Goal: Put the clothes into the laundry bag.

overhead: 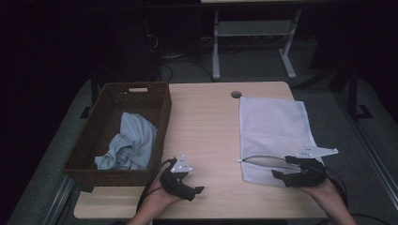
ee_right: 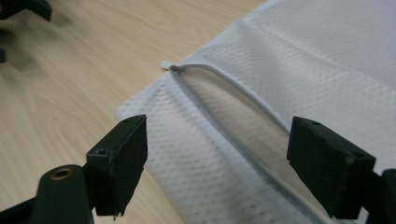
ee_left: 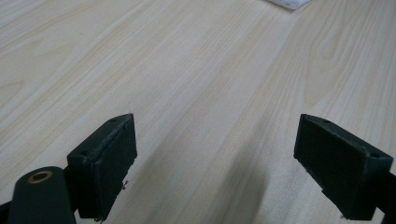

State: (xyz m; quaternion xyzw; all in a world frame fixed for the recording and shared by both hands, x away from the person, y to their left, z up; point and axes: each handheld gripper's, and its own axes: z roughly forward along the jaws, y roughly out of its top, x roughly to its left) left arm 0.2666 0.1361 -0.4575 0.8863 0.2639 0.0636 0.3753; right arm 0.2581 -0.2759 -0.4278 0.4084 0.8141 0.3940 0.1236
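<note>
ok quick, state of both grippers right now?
Left gripper: open, holding nothing, above bare table.
Right gripper: open, holding nothing, over the white mesh bag.

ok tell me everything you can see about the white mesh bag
The white mesh bag is a flat rectangular pouch of fine dimpled net fabric with hemmed edges, lying on the right half of the wooden table. Near its front end a curved zipper opening gapes, its small pull at the left end. The right gripper hovers at that end, jaws open to either side of the opening, not gripping.
</note>
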